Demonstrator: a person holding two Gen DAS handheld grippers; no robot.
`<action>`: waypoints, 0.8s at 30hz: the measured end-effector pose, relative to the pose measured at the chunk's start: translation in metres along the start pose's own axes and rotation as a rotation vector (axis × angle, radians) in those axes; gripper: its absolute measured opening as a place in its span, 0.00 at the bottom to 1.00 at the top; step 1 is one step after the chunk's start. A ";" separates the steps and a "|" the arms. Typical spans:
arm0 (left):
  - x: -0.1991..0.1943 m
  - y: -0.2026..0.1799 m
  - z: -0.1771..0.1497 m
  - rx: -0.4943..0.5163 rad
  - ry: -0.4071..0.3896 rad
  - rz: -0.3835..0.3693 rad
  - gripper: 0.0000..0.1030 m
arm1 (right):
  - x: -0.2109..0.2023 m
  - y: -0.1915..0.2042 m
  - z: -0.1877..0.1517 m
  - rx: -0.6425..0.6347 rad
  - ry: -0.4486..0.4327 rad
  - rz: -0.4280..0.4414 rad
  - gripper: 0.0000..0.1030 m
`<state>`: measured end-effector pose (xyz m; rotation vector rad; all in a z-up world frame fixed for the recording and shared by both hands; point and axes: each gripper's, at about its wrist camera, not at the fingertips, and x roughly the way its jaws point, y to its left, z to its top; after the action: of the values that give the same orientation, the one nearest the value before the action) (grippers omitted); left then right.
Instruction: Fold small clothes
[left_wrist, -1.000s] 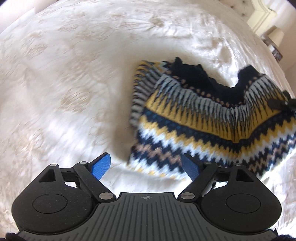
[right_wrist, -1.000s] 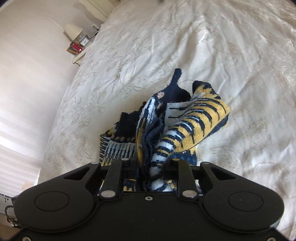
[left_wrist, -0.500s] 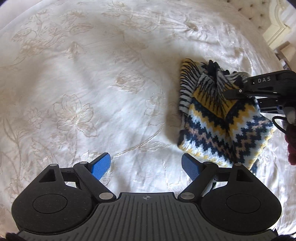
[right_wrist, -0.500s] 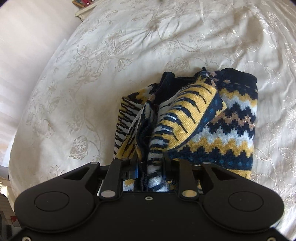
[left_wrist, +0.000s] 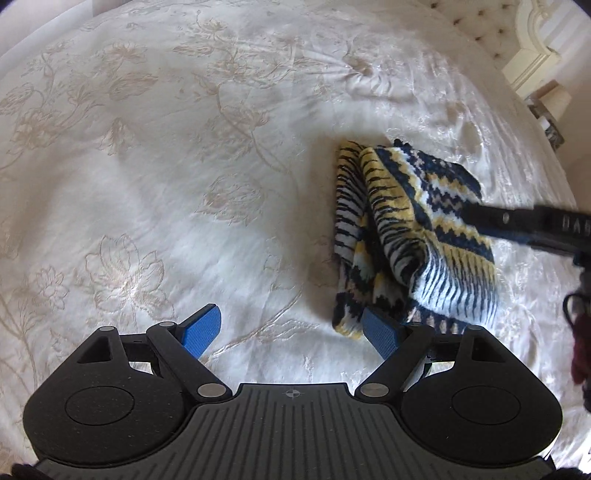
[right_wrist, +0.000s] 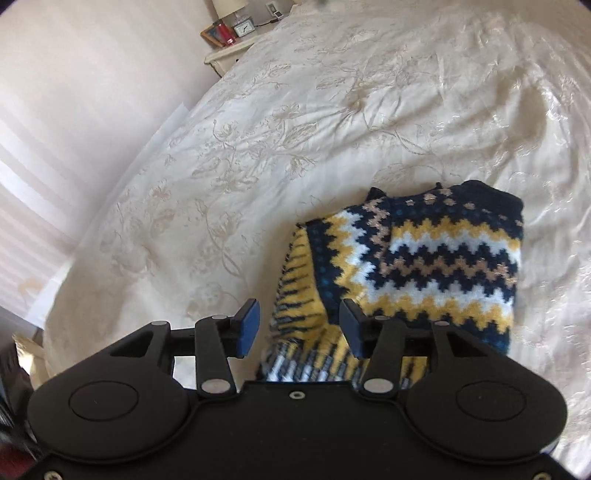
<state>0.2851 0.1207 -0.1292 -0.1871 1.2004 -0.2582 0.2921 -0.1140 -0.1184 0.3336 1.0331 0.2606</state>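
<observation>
Both views are taken from fisheye cameras mounted on the hand-held grippers, each aimed forward and steeply down along its own two fingers at the bedspread (left_wrist: 184, 177). In the left wrist view, the bed is looked across toward a headboard at the far right, with the folded sweater (left_wrist: 413, 229) seen at middle distance to the right. In the right wrist view, the same sweater (right_wrist: 424, 258) is seen close below, with a nightstand (right_wrist: 229, 48) at the far left. The sweater and surrounding bedspread are shared by both views.
</observation>
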 end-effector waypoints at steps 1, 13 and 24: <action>0.002 -0.002 0.004 0.006 -0.001 -0.008 0.81 | -0.002 0.003 -0.007 -0.047 0.010 -0.025 0.55; 0.016 -0.017 0.045 0.009 0.035 -0.090 0.81 | 0.016 0.085 -0.114 -0.650 -0.009 -0.321 0.86; 0.032 -0.032 0.069 -0.050 0.115 -0.230 0.81 | 0.033 0.085 -0.113 -0.674 0.004 -0.366 0.20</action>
<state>0.3575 0.0808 -0.1245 -0.3593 1.3009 -0.4446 0.2050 -0.0069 -0.1649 -0.4614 0.9322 0.2614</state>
